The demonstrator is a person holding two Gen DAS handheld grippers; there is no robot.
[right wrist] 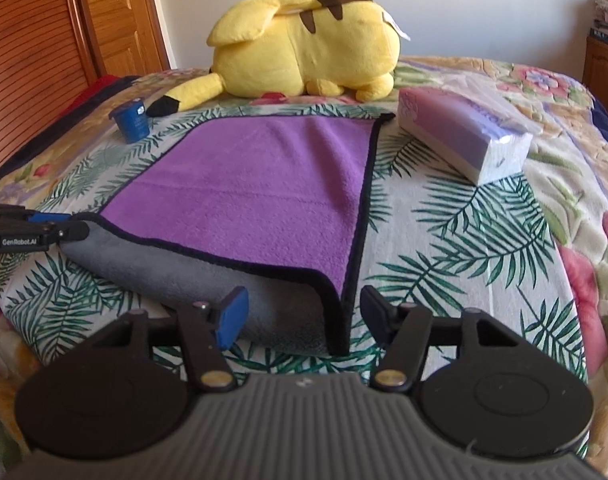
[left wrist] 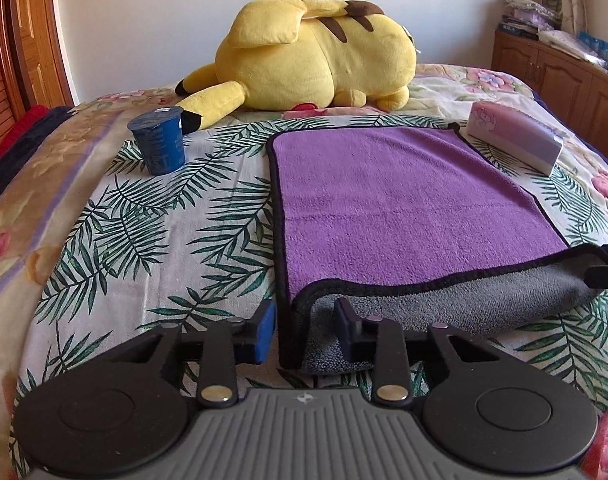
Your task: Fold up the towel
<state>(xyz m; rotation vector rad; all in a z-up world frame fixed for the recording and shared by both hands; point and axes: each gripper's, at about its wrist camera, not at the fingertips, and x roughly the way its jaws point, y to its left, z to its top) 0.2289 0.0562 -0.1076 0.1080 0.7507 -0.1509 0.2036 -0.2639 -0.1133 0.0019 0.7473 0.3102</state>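
both tongs gape astride the towel [left wrist: 403, 200] corners (grey underside showing).

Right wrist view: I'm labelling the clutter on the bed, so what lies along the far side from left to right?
Blue cup → yellow plush toy → pack of tissues. The purple towel spreads in front of them, so I leave it out of the order.
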